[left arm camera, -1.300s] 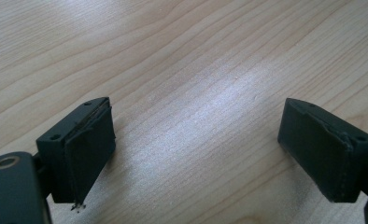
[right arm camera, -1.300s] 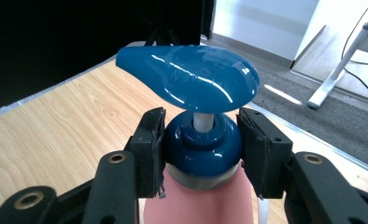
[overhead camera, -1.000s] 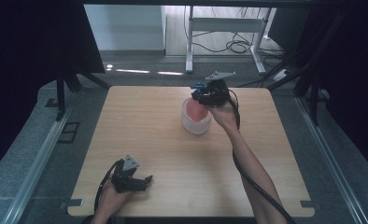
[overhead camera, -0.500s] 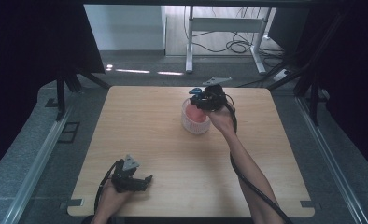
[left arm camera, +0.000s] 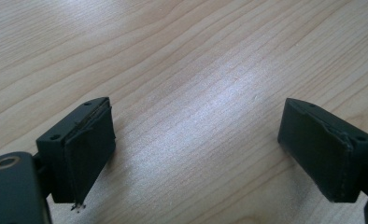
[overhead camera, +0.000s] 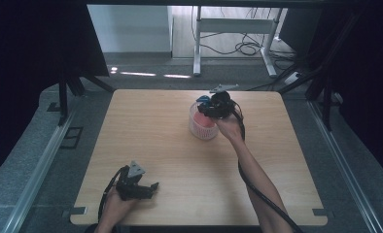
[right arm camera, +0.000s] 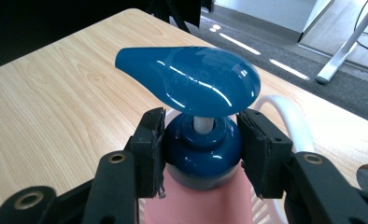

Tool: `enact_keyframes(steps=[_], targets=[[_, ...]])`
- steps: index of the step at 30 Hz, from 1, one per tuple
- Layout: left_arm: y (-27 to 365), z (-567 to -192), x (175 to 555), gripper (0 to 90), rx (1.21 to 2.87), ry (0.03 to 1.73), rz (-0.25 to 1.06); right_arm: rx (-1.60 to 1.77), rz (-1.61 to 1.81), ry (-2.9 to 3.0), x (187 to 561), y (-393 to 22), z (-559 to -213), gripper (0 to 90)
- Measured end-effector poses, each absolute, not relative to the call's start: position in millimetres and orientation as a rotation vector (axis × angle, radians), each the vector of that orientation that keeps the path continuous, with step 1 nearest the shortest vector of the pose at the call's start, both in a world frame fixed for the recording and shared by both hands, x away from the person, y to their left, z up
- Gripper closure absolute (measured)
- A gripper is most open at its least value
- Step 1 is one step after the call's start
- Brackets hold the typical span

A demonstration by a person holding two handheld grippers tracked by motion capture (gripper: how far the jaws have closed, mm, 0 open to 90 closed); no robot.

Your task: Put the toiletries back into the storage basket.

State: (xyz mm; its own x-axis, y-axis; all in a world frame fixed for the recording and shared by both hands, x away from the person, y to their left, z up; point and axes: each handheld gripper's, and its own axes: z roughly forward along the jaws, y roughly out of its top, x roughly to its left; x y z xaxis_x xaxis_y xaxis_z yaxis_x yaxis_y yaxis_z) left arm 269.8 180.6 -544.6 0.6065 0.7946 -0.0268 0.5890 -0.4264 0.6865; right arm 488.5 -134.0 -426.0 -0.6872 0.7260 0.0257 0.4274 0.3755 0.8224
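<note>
Your right claw (right arm camera: 201, 149) is clamped on the blue collar of a pink pump bottle (right arm camera: 198, 200), one jaw pressed to each side just under the blue pump head (right arm camera: 189, 79). The bottle stands upright in a white basket (overhead camera: 202, 127) at the far middle of the bench (overhead camera: 160, 131). Your left claw (left arm camera: 198, 149) rests low over bare wood at the near left edge, jaws spread wide and holding nothing.

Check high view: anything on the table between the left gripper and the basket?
Nothing: bare table between left gripper and white basket.
</note>
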Motion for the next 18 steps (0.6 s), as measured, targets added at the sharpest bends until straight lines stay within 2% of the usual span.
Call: enact_keyframes(steps=[18], targets=[[181, -545, 270, 10.6, 2.167, 1.086, 0.399, 1.058, 1.231, 2.311, 493, -137, -439, 51.5]])
